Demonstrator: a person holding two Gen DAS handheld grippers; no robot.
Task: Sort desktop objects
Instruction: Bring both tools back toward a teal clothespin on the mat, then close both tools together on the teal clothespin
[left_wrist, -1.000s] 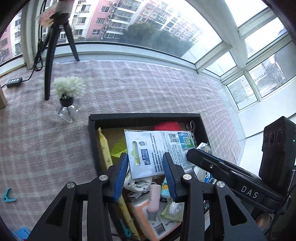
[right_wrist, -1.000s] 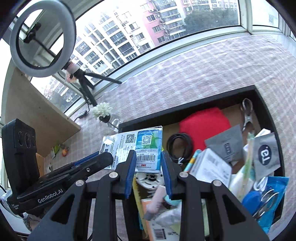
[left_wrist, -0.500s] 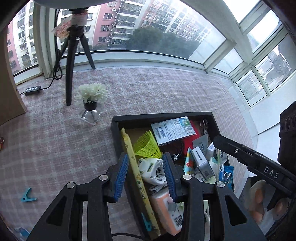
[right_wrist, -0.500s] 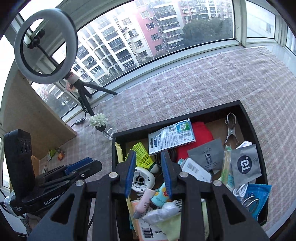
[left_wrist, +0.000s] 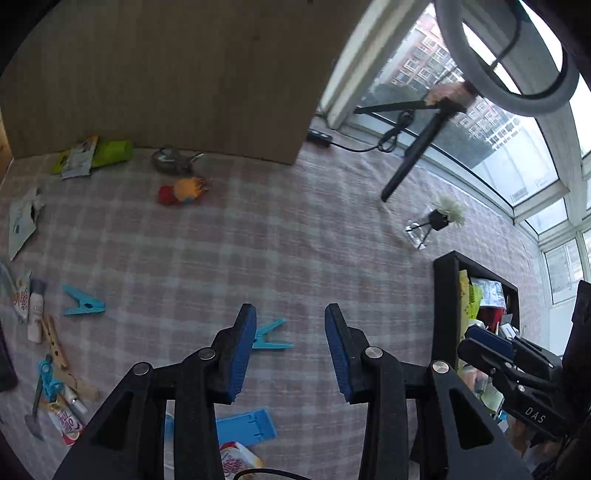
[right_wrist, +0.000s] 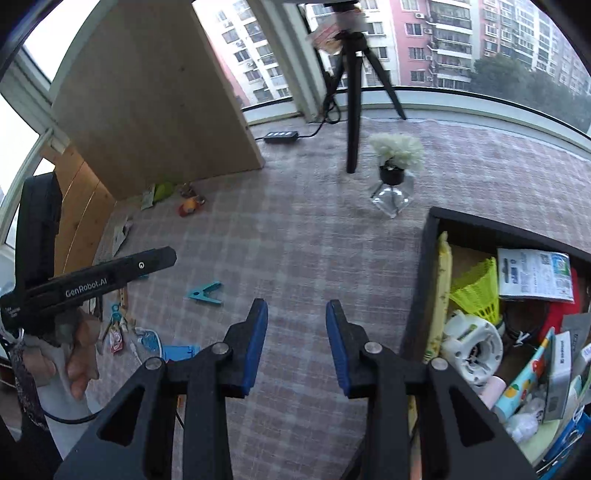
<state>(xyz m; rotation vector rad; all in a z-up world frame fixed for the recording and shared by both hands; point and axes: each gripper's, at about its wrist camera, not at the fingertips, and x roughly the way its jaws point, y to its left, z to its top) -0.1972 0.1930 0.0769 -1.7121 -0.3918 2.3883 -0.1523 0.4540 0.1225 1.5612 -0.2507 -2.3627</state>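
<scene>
Pink-and-white checked cloth covers the worktop. At its far left edge, in the left wrist view, lie small sachets and a tube, wooden pegs, and a turquoise plastic clothes peg. Along the back edge, below a plywood board, sit a green packet and a red-and-orange soft toy. The left gripper stands with its blue-padded jaws apart and nothing between them; a second turquoise clothes peg lies on the cloth just beside its left finger, and a flat blue plastic stand lies near the front edge. The right gripper is likewise parted and holds nothing, its jaws having just been opening, above bare cloth. Further right stands a white flower in a clear glass vase. At the right edge sits the black open box, crammed with a yellow shuttlecock, a white tape dispenser, a printed packet and more.
</scene>
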